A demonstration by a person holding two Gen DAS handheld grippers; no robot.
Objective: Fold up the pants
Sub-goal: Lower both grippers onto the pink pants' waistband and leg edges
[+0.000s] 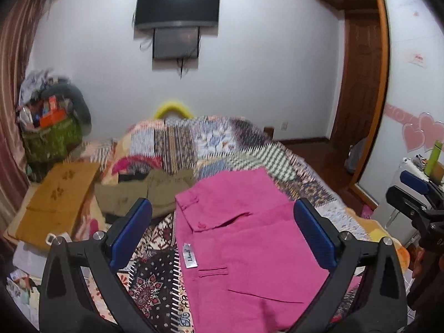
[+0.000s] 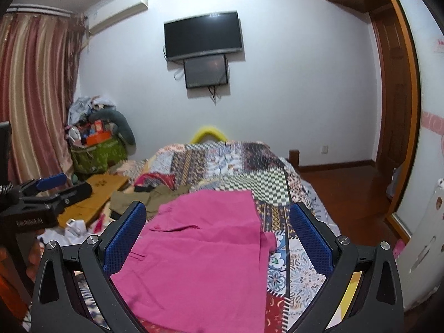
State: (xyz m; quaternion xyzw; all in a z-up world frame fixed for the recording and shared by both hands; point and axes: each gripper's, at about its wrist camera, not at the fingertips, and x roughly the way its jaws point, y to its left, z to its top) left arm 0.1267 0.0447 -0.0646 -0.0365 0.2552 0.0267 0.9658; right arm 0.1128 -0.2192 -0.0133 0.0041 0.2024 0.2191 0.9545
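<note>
Only the left wrist view shows the white label and the buttoned pocket flap on the pink pants, along with the right claw off at the edge, past the side of the bed. The right wrist view instead shows the air conditioner high on the wall and the left claw hovering over the cluttered side of the bed.

The pink pants lie folded flat on the patchwork bedspread, long axis running from the cameras toward the wall with the television, waistband at the far end. Olive pants lie crumpled just beside them.

Both claws stand wide open, gripping nothing, each raised above the pink fabric in its own view.
</note>
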